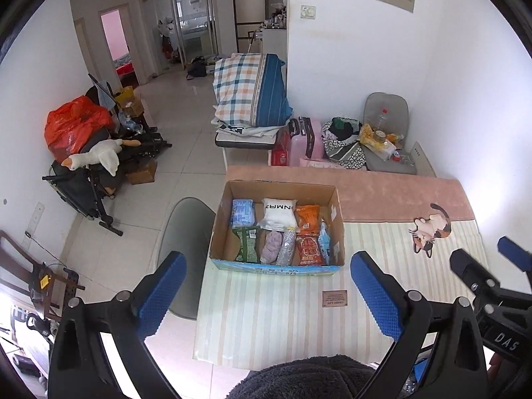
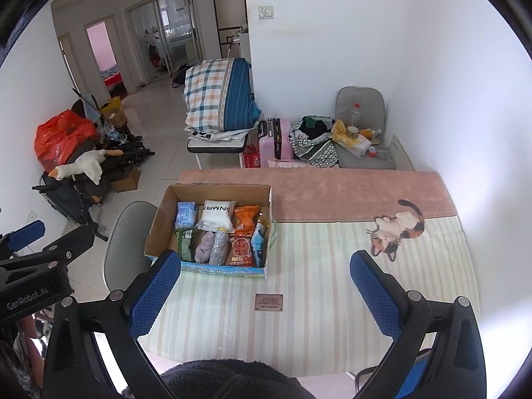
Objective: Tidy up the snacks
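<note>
While the snack packets (image 1: 282, 232) are sitting packed in the cardboard box (image 1: 337, 232), both hand-held grippers, left (image 1: 267, 294) and right (image 2: 264, 291), are hovering wide open and empty; probably finishing, just retreating next.

Home living room: folded bedding (image 1: 247, 91), suitcase (image 1: 306, 141), tiled floor (image 1: 179, 153).

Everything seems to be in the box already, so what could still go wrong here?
The cardboard box sits at the table's left edge, above a chair; a nudge from the open left gripper might tip it off. The snack packs are crammed together, so pulling one could drag out its neighbours. The right gripper, also open, hangs close by, and the two might collide.
</note>
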